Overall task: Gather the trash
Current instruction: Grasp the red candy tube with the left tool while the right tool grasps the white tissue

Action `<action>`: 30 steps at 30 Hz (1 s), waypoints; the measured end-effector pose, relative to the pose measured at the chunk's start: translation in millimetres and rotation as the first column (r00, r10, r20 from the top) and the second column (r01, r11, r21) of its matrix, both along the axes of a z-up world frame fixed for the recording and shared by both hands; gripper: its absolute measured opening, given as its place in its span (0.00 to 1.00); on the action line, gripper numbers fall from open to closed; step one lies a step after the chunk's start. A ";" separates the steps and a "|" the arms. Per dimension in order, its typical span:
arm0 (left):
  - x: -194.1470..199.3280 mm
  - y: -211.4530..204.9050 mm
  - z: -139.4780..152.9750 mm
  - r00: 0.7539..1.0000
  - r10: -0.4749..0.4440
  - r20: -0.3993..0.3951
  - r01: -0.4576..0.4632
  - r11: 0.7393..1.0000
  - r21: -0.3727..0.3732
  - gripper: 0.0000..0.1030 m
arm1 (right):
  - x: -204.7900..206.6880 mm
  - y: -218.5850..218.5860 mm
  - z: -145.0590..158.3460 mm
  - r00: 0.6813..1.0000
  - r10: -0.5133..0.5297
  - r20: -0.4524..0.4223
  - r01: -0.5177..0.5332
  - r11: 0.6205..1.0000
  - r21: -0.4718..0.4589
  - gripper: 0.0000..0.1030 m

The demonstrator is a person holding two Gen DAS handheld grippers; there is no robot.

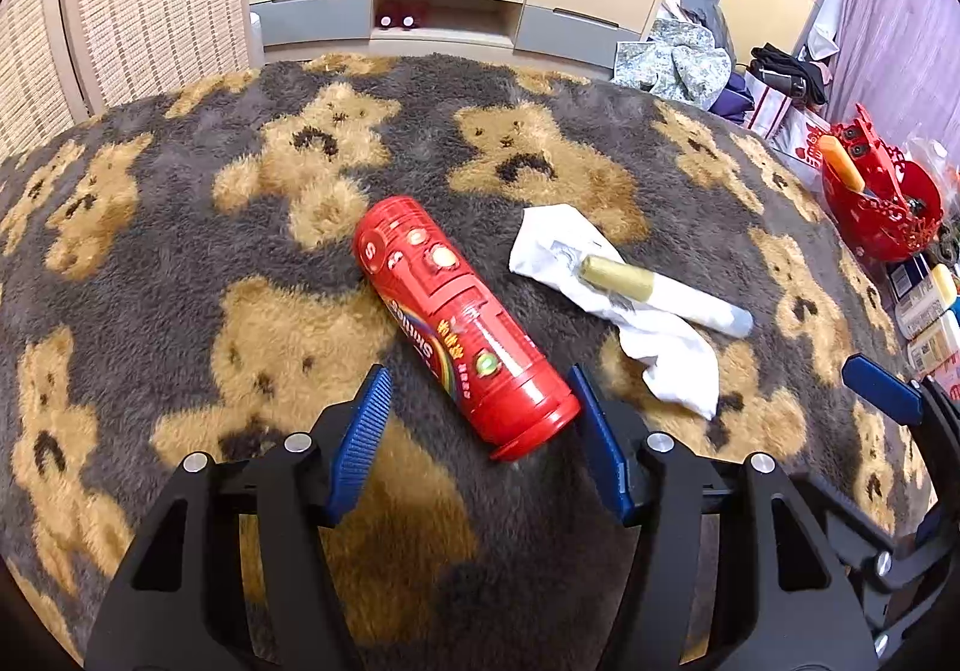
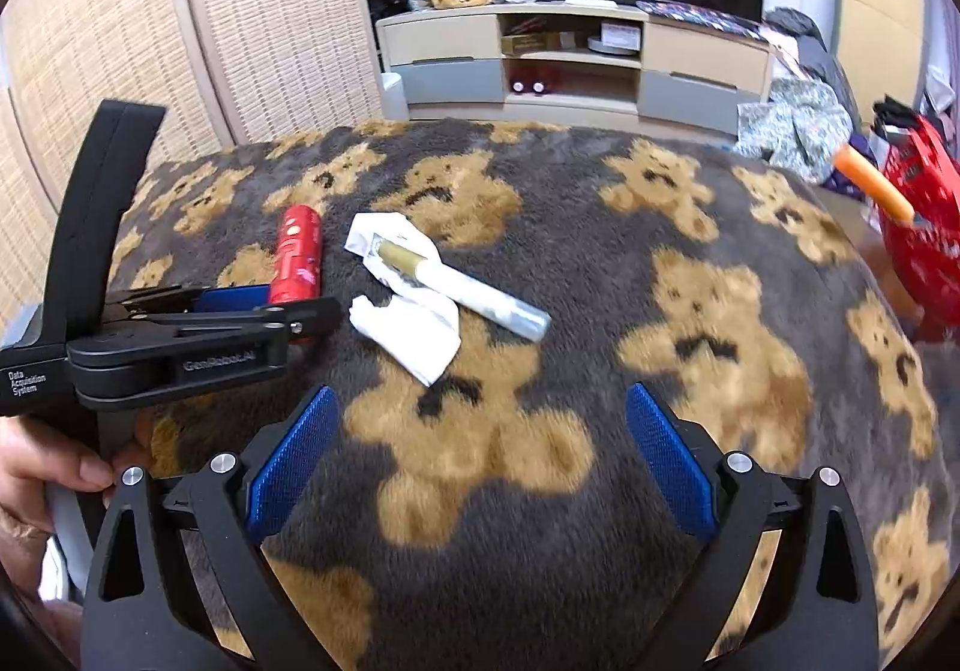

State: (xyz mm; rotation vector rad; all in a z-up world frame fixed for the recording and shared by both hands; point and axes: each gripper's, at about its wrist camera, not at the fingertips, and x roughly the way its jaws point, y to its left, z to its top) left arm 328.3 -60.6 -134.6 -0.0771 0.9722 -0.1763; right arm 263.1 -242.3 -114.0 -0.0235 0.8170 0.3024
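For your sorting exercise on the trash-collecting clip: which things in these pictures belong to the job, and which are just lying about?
Belong to the job:
- red candy tube, between the left gripper pads
- crumpled white paper
- rolled stick wrapper lying on the paper
- red basket
- right gripper, open over the blanket

Just lying about:
- teddy-bear blanket
- TV cabinet
- clothes pile

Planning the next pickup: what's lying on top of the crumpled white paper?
A slim stick-shaped packet, gold at one end and whitish-clear at the other, lies across the crumpled white paper. The paper rests on the bear-print blanket; anything beneath the paper is hidden.
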 end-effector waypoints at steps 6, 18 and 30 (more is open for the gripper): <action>18.6 5.0 0.6 1.000 0.007 -0.010 -0.007 1.000 -0.019 0.47 | 16.5 19.9 -6.4 0.999 0.043 -0.006 -0.043 0.998 -0.042 0.94; 51.1 17.4 5.8 0.997 0.022 -0.069 -0.028 0.996 -0.087 0.56 | 48.4 44.4 -15.6 0.996 0.089 -0.004 -0.089 0.987 -0.134 0.93; 71.3 12.0 2.1 0.998 0.025 -0.063 -0.028 0.999 -0.044 0.62 | 69.4 28.4 -27.3 0.993 0.090 -0.081 -0.095 0.994 -0.059 0.36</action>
